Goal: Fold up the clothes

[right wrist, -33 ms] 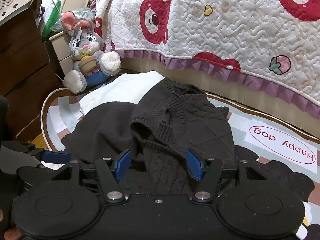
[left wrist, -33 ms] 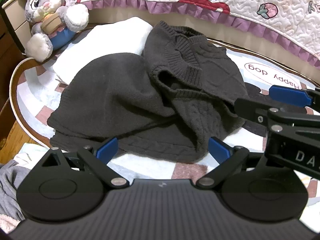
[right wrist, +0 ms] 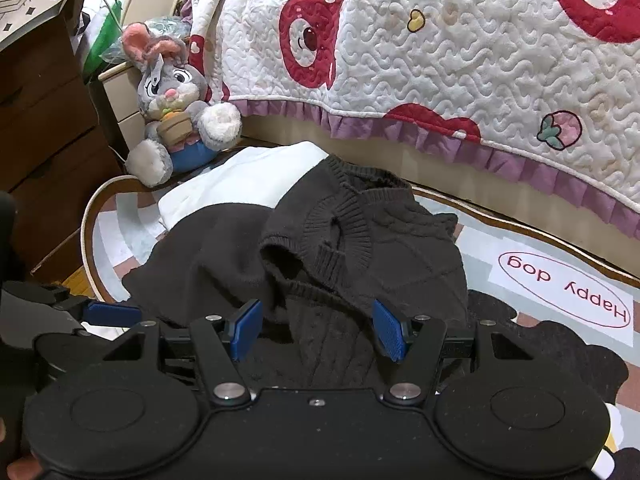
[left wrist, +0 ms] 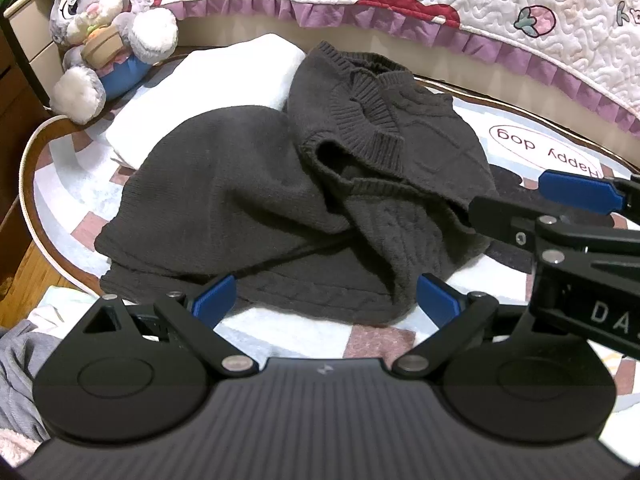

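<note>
A dark grey knit sweater lies crumpled on a patterned rug, its ribbed collar turned up near the middle. In the right wrist view the sweater lies just past my fingers. My left gripper is open over the sweater's near hem, with nothing between its blue pads. My right gripper is open too, low over the sweater's right part, gripping nothing. One of its fingers reaches in from the right in the left wrist view.
A white folded cloth lies under the sweater's far side. A plush rabbit sits at the back left beside wooden drawers. A quilted bedspread hangs behind. A grey garment lies at the near left.
</note>
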The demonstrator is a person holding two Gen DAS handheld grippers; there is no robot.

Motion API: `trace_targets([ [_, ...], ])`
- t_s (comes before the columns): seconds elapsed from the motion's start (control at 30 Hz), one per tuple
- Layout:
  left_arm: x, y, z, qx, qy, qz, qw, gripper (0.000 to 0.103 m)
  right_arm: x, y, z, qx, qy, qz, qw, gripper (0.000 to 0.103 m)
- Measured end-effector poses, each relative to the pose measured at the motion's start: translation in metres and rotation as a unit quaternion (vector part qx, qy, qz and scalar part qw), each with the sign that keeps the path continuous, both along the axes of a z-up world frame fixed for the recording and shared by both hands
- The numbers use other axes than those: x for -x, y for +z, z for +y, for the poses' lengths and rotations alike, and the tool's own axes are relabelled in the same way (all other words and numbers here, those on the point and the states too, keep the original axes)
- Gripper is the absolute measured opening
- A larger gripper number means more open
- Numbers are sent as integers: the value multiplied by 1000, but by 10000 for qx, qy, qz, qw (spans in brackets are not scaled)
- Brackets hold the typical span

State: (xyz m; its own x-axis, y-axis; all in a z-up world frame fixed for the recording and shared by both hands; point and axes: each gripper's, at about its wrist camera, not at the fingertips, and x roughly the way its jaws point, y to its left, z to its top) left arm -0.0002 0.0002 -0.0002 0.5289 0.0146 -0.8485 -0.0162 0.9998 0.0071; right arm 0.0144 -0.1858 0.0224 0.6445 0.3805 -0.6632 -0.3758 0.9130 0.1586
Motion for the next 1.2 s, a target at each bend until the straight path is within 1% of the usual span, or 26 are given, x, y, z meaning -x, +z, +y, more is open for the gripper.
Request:
trace_targets([
  [0.37,0,-2,0,-31,13,38,10000,98,-4,2,-3,93,7,-9,10000,66],
  [1.2,1,-5,-1,-80,-3,100,9999,98,4,-2,2,150,-91,-4,9998,66],
])
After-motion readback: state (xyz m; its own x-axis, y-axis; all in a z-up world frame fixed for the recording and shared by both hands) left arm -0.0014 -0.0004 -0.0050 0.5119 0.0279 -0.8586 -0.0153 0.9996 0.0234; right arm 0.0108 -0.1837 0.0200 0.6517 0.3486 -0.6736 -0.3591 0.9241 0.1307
